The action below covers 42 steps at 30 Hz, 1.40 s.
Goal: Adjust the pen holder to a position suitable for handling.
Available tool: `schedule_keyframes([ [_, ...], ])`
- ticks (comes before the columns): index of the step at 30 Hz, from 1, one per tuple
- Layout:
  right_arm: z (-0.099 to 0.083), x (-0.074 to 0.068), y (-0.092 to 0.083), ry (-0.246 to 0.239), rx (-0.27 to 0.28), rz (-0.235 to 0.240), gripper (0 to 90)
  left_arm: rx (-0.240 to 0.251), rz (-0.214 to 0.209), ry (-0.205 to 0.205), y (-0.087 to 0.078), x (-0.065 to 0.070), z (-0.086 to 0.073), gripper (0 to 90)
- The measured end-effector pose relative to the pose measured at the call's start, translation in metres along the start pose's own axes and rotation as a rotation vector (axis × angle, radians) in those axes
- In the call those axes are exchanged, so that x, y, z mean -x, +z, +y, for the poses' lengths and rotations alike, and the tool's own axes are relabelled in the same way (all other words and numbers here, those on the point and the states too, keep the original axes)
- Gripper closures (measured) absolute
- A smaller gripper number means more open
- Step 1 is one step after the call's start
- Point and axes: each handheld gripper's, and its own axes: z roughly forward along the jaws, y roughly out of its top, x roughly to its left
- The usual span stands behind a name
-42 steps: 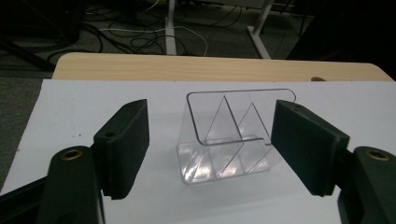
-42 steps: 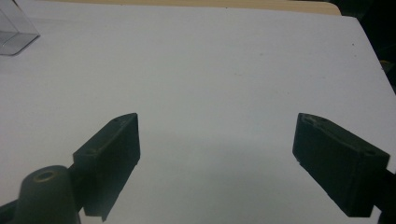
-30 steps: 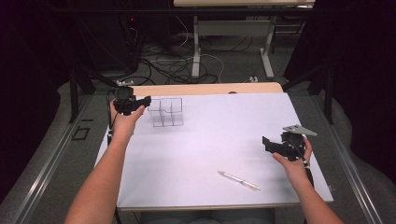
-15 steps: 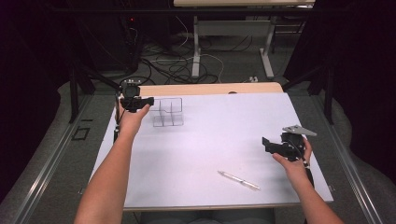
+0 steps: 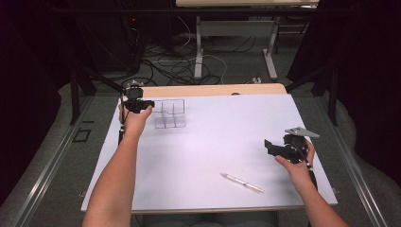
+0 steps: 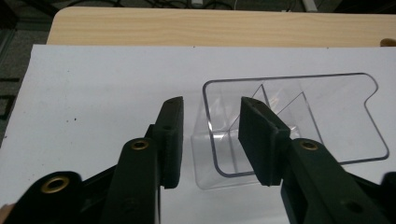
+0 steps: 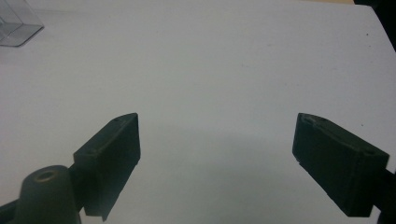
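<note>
A clear plastic divided tray (image 5: 170,113) stands on the white table sheet at the far left. My left gripper (image 5: 149,105) is at its left end. In the left gripper view the jaws straddle the near left wall of the tray (image 6: 303,116), one pad outside and one inside. My left gripper (image 6: 211,105) has been closing on that wall, and a gap still shows beside each pad. My right gripper (image 5: 267,146) hovers at the right of the table, open wide. Nothing lies between its jaws (image 7: 217,121) but bare white sheet.
A pen (image 5: 242,183) lies on the sheet (image 5: 213,142) near the front edge, left of my right hand. A corner of the tray (image 7: 16,21) shows far off in the right gripper view. A wooden table edge (image 6: 210,28) runs behind the sheet.
My left gripper has edged toward the clear tray and sunk a little, and its forearm has swung in. The right hand and the pen have stayed where they were.
</note>
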Motion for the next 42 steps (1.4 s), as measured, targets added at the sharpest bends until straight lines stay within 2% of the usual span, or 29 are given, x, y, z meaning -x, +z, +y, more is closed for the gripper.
schedule_keyframes([
  [1, 0.000, 0.000, 0.000, -0.001, -0.001, 0.001, 14.4, -0.019, -0.003, -0.010, 0.001, 0.000, 0.000, 62.4],
  [5, 0.000, 0.000, 0.001, -0.002, -0.002, 0.004, 14.4, -0.045, 0.000, -0.004, 0.006, -0.001, 0.002, 65.8],
  [9, 0.000, 0.000, 0.001, 0.000, -0.003, 0.007, 14.4, -0.049, 0.000, -0.006, 0.009, 0.000, 0.004, 68.1],
  [15, 0.000, 0.000, 0.002, -0.001, -0.005, 0.007, 14.4, -0.083, 0.015, -0.010, 0.014, 0.002, 0.007, 73.9],
  [17, 0.000, -0.001, 0.002, 0.001, -0.006, 0.008, 14.4, -0.098, 0.018, -0.027, 0.015, 0.002, 0.008, 74.5],
  [22, -0.001, 0.000, 0.002, -0.003, -0.009, 0.009, 14.4, -0.123, 0.013, -0.038, 0.017, -0.003, 0.009, 75.6],
  [26, -0.001, -0.001, 0.003, 0.001, -0.012, 0.010, 14.4, -0.127, 0.007, -0.055, 0.018, -0.002, 0.009, 77.9],
  [28, -0.001, -0.001, 0.003, -0.002, -0.013, 0.010, 14.4, -0.146, 0.009, -0.064, 0.018, 0.000, 0.010, 79.3],
  [33, -0.001, -0.001, 0.003, -0.002, -0.014, 0.012, 14.5, -0.155, 0.019, -0.072, 0.017, 0.003, 0.012, 84.1],
  [42, -0.001, 0.001, 0.004, -0.004, -0.013, 0.008, 14.4, -0.166, 0.010, -0.122, 0.016, 0.002, 0.013, 87.7],
])
